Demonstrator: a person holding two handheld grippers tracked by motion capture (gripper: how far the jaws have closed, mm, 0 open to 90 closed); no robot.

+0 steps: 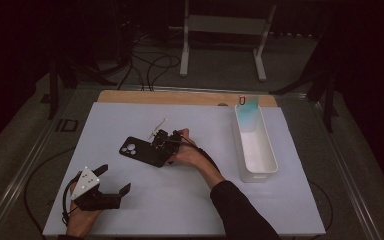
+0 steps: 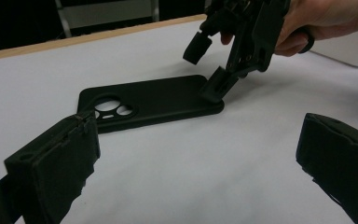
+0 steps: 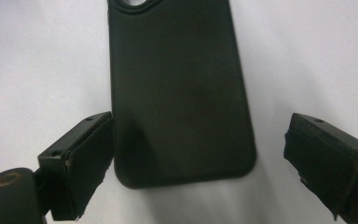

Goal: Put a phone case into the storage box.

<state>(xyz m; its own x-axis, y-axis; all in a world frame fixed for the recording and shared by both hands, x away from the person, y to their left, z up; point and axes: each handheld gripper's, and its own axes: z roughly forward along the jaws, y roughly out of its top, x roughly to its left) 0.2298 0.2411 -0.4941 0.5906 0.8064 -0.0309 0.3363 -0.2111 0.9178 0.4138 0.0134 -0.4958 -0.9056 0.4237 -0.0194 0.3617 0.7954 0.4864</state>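
1. While the right gripper [image 1: 161, 138] hangs over the black phone case [image 1: 142, 151], its jaws stand apart astride the case's lower end, one touching its edge.
2. The left gripper [image 1: 111, 186], jaws apart and holding nothing, rests near the front edge.
3. A white tray [image 1: 255, 150] lies well right of the case.
4. The white tabletop [image 1: 130, 210] stands in a dark room with cables [image 1: 150, 65] behind.
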